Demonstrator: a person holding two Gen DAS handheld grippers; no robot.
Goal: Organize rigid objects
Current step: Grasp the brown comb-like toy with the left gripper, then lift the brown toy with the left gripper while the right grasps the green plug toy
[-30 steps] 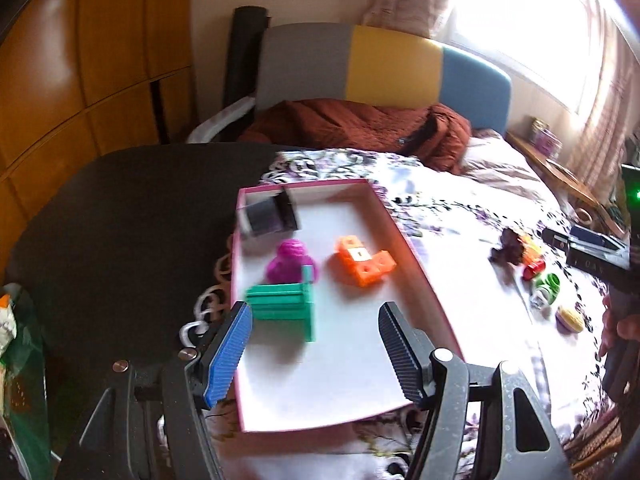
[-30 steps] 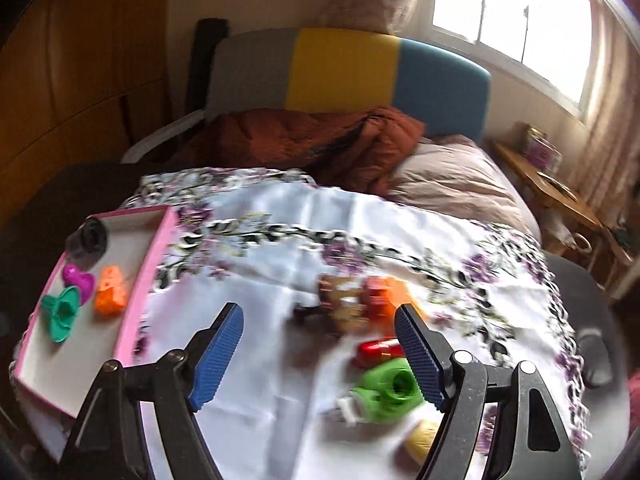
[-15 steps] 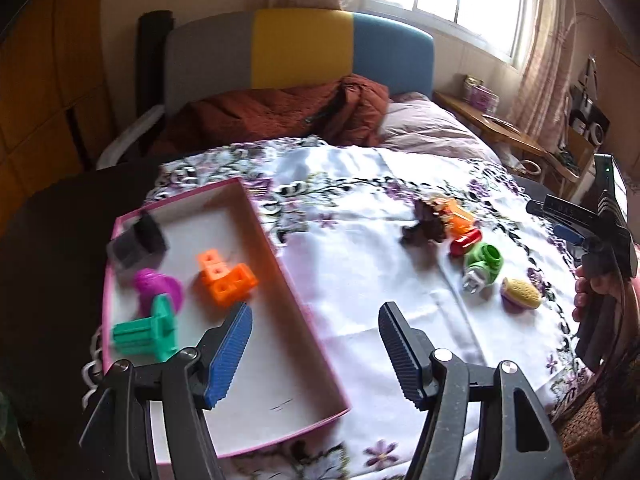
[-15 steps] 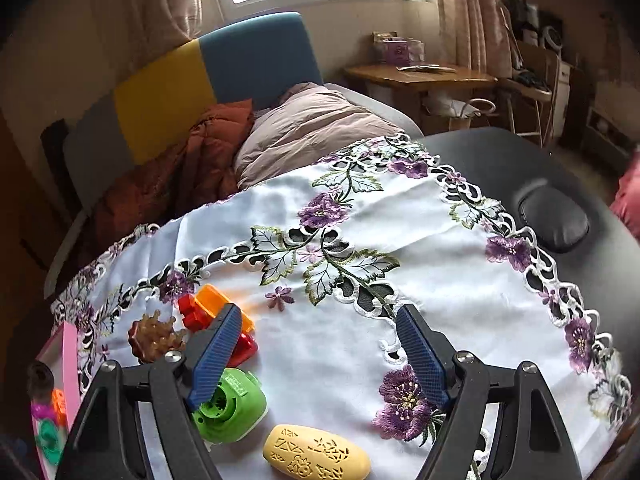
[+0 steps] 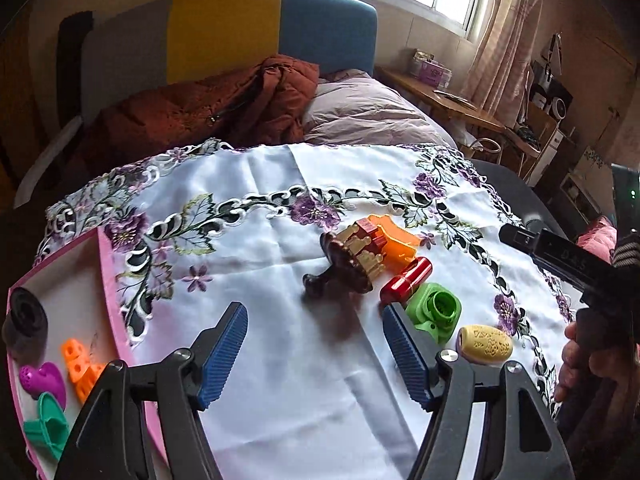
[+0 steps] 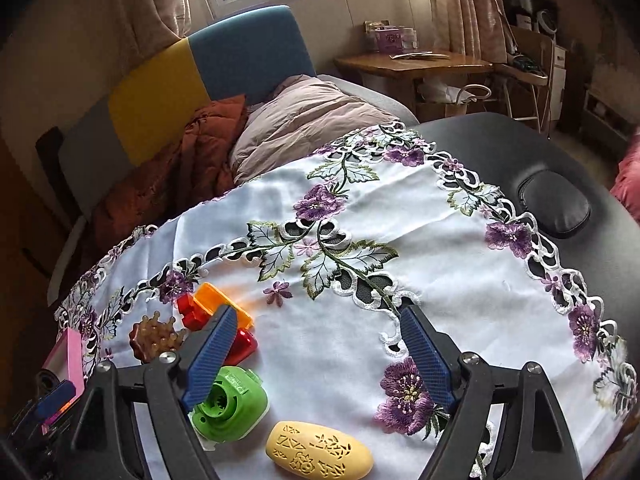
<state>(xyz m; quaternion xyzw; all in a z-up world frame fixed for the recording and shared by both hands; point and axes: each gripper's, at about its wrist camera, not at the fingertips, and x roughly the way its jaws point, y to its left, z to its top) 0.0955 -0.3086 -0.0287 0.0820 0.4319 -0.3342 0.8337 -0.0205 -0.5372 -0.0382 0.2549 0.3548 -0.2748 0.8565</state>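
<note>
Left wrist view: the left gripper (image 5: 314, 350) hovers over the white embroidered tablecloth (image 5: 260, 248), jaws wide apart and empty, aimed at the brown knobbed plastic piece (image 5: 346, 266); the pink-rimmed cardboard tray (image 5: 108, 280) sits left.

Right wrist view: the right gripper (image 6: 316, 354) hangs low, jaws spread and empty, with the green ring-shaped plastic part (image 6: 230, 408) and the yellow carved oval piece (image 6: 318, 456) just below.

Tablecloth (image 6: 400, 272) is looking like smooth white cloth with embroidered cutwork edging. Red cylinder (image 5: 406, 280) is showing glossy plastic; green part (image 6: 228, 408) and yellow oval (image 6: 320, 456) are reading matt plastic. Gripper pads (image 5: 224, 350) are showing ribbed blue rubber.
</note>
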